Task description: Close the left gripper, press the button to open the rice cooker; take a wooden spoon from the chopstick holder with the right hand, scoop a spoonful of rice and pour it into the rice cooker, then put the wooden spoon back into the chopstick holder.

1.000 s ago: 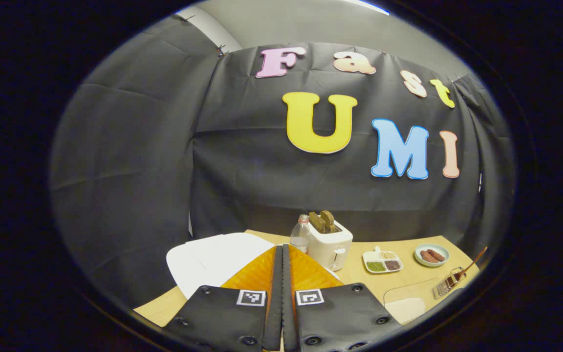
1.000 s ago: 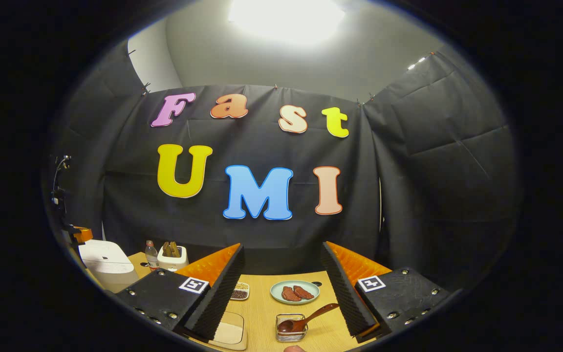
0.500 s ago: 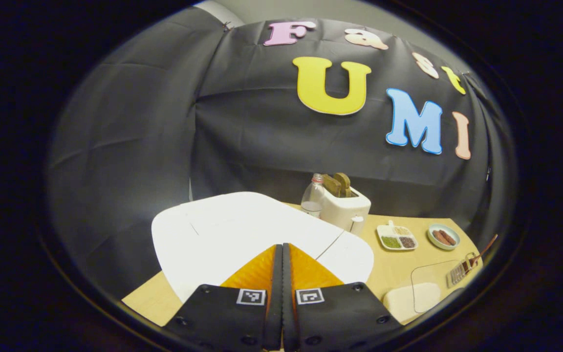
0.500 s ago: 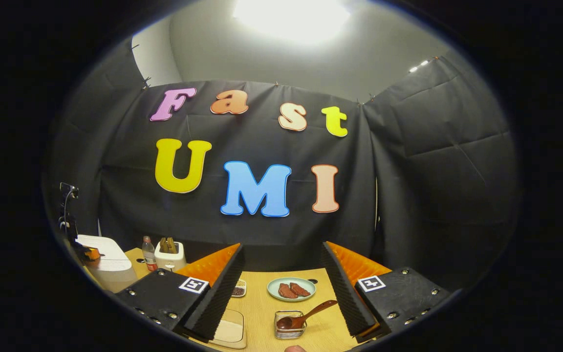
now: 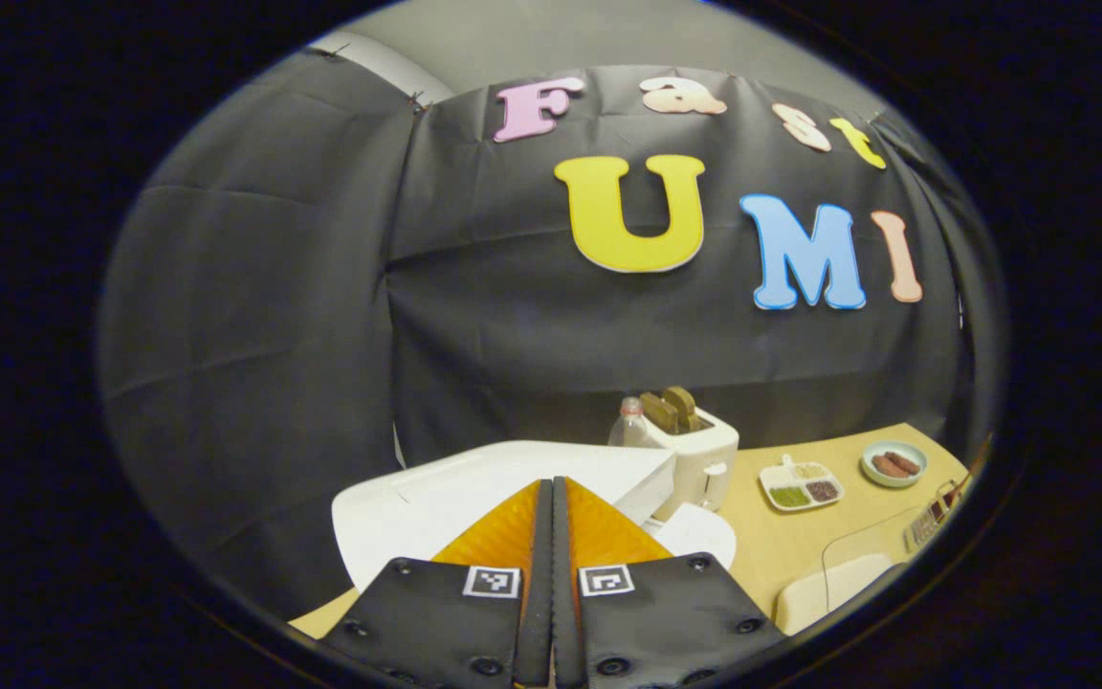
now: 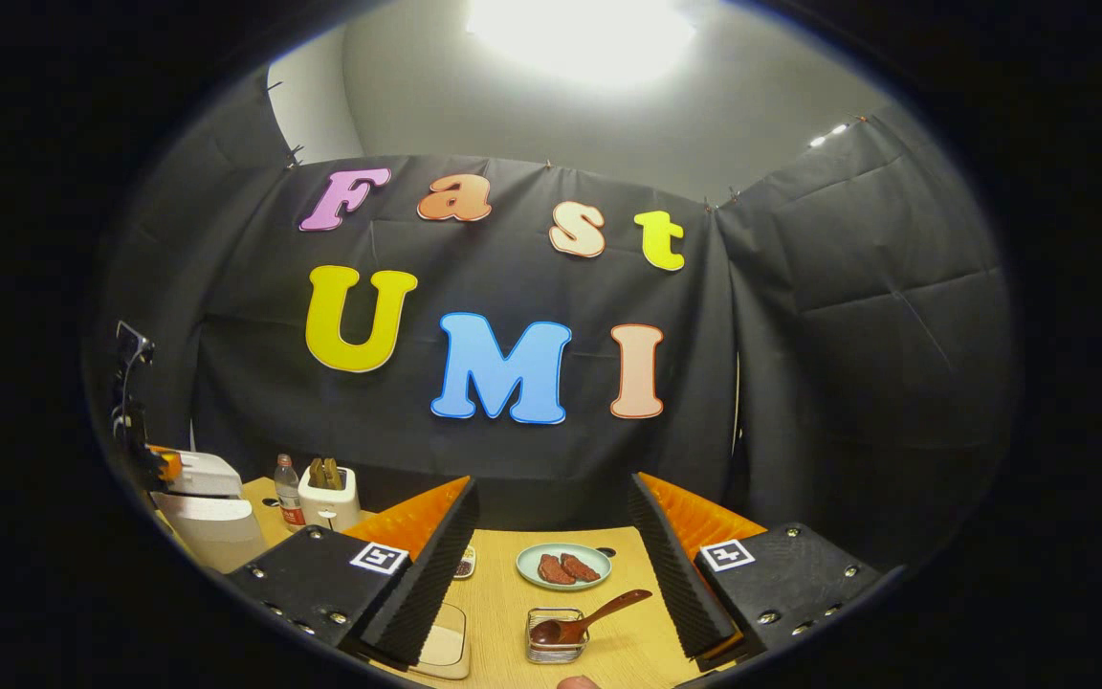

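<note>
Left gripper (image 5: 552,498) fingers pressed together over the rice cooker (image 5: 474,493); right gripper (image 6: 551,536) fingers spread; no legible labels

Rice cooker (image 5: 474,478): smooth white plastic, slight gloss. Bench (image 6: 503,612): pale wood-grain, matt. Wooden spoon (image 6: 589,620) dark glossy wood, in wire-metal chopstick holder (image 6: 556,639) at 6 o'clock, right gripper view. Toaster (image 5: 699,459): white plastic, approx 3 o'clock of cooker.

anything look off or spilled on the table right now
Nothing looks spilled or damaged. The rice cooker lid has popped partly up in front of the shut left gripper. The wooden spoon leans in its chopstick holder.
</note>
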